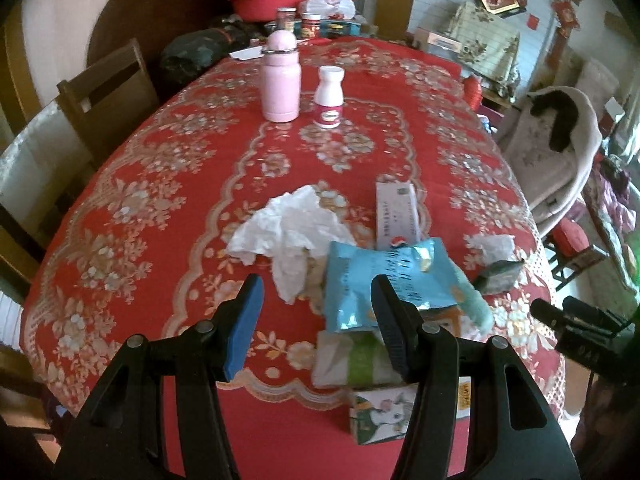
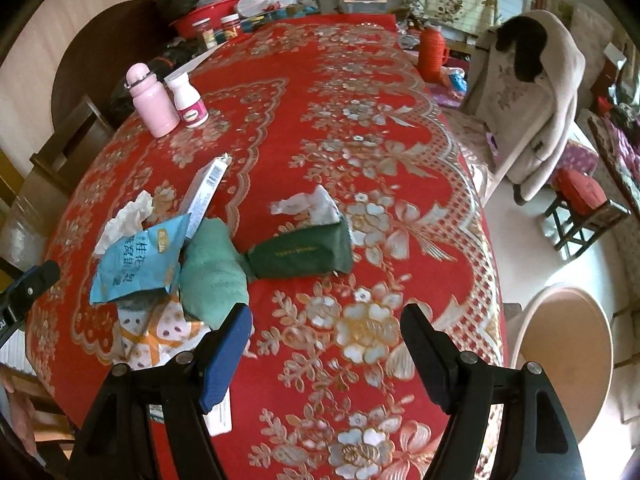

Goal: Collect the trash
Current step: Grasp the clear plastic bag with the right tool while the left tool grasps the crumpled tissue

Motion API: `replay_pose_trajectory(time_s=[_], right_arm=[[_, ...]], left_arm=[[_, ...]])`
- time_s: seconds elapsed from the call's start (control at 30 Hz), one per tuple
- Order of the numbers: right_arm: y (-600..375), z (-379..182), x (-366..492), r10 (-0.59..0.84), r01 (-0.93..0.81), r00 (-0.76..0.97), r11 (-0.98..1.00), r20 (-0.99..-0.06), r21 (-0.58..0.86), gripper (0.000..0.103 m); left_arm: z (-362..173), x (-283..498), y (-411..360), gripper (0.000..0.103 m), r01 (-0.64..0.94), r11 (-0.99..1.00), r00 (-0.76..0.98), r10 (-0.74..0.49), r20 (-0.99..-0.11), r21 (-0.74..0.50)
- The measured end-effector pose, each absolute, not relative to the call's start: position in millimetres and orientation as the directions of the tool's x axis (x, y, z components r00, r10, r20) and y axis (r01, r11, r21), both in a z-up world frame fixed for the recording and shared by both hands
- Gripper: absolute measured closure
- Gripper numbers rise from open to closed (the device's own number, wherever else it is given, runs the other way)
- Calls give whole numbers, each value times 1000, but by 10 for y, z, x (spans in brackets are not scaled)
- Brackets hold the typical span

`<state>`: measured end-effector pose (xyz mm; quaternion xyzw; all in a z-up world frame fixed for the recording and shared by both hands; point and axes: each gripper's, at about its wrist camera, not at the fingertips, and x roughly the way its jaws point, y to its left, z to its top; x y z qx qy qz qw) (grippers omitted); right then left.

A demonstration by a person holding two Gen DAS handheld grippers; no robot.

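Note:
Trash lies in a heap on the red flowered tablecloth [image 1: 160, 208]: a crumpled white tissue [image 1: 292, 228], a torn blue snack packet [image 1: 384, 276], a flat white box [image 1: 396, 212], a green-and-white pack [image 1: 360, 360] and a small cartoon carton [image 1: 380, 416]. My left gripper [image 1: 316, 292] hovers open just short of the tissue and packet, holding nothing. In the right wrist view the blue packet [image 2: 136, 260], a teal cloth [image 2: 212, 276], a dark green tissue pack [image 2: 300, 256] and a loose tissue [image 2: 308, 206] lie beyond my right gripper [image 2: 326, 316], which is open over bare cloth.
A pink bottle [image 1: 280, 80] and a white pill bottle [image 1: 329, 96] stand upright at the far side. Jars and a red basin [image 1: 268, 4] crowd the far end. Wooden chairs [image 1: 104, 92] line the left; a coat-draped chair [image 2: 524, 100] and a round stool [image 2: 564, 360] stand right.

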<state>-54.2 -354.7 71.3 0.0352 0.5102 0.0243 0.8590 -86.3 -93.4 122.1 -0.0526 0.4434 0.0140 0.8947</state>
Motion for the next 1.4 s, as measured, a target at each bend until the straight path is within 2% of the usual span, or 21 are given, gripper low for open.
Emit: replay_pose_trajectory(time_s=[0.3,0.47,0.7,0.8,0.87,0.93,1.07,1.13,1.3,1.37,1.4], right_arm=[[-3623,716,-48,92,-21,467,995,-879,93,29],[-3756,590,338,149,-15,411,988,-899,156,29],[-3726,262,709,198,-49,298,980,-934,192,52],[-3702,216,709,187,-67,300,982,-935,175,52],[-3708,185,704,187,-69,298,982,-936,174,59],[-3713,170,695,202,-76,304,979,-931,187,69],[-3727,186,634,231,-101,336,973,-913,209,74],[-3731,194,613,238,-108,349,971,-906,213,81],[-3792,256,568,258,-112,381,966,-888,233,87],[-3847,309,552,271,-102,401,962,-875,252,88],[-3875,337,546,284,-97,408,958,-868,268,90]], left_arm=[[1138,-697,-579,49,-142,985,579,0,-815,-100],[1063,-594,-390,49,-203,974,559,33,-829,-98],[876,-434,-276,49,-233,965,529,23,-849,-119],[794,-311,-277,49,-233,961,520,-3,-854,-145],[743,-224,-314,49,-227,963,513,-9,-858,-146],[682,-110,-364,49,-215,965,506,-21,-862,-149],[514,96,-424,45,-203,966,464,-48,-885,-158],[440,170,-427,45,-212,965,443,-45,-895,-154],[300,310,-419,45,-216,961,427,-65,-902,-171],[255,341,-429,49,-206,961,424,-84,-902,-186],[238,343,-437,63,-199,961,425,-93,-900,-193]])
